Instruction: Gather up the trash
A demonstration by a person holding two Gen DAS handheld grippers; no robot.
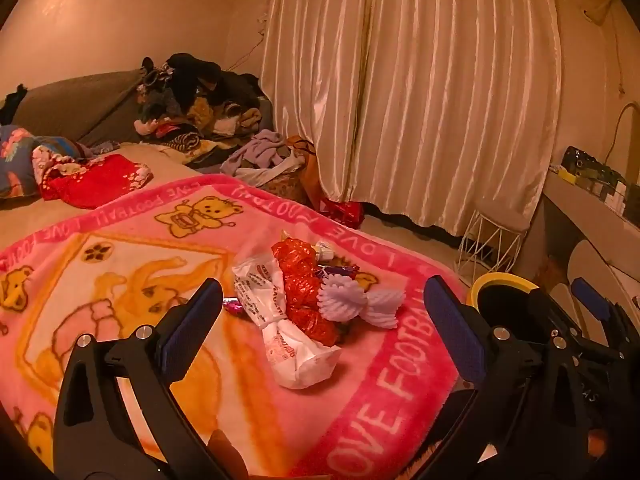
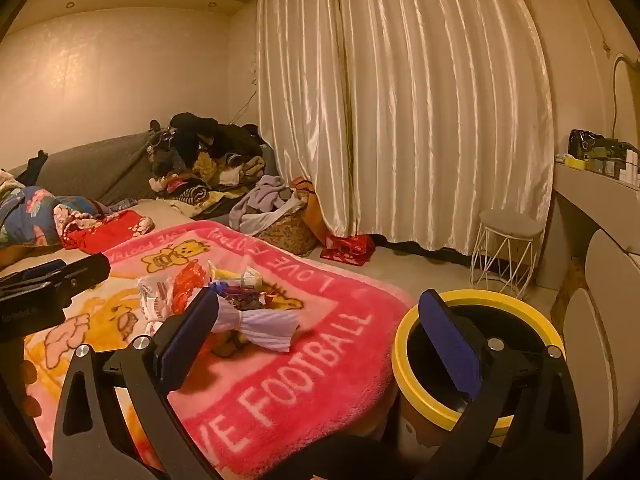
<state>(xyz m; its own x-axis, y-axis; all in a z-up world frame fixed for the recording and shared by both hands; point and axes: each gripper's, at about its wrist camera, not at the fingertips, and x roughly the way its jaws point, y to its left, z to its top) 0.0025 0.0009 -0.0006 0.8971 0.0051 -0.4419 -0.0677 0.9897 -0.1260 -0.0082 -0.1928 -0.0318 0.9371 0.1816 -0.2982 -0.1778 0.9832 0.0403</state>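
Note:
A small heap of trash lies on the pink blanket (image 1: 392, 392): a white printed wrapper (image 1: 280, 328), a red crinkled wrapper (image 1: 302, 280), a lilac ribbed bow-shaped wrapper (image 1: 360, 300) and small bits behind. My left gripper (image 1: 328, 320) is open, its fingers either side of the heap, a little short of it. My right gripper (image 2: 320, 324) is open and empty, between the heap and a yellow-rimmed black bin (image 2: 500, 300) that stands beside the bed. The lilac wrapper (image 2: 264, 324) lies just past its left finger. The bin also shows in the left wrist view (image 1: 500, 280).
A pile of clothes (image 1: 200, 108) lies at the bed's far end, with a red cloth (image 1: 96, 180) nearer. A white wire stool (image 2: 508, 256) and a red bag (image 2: 348, 248) stand on the floor before the curtain (image 2: 400, 100). A desk shelf (image 2: 592, 192) runs along the right.

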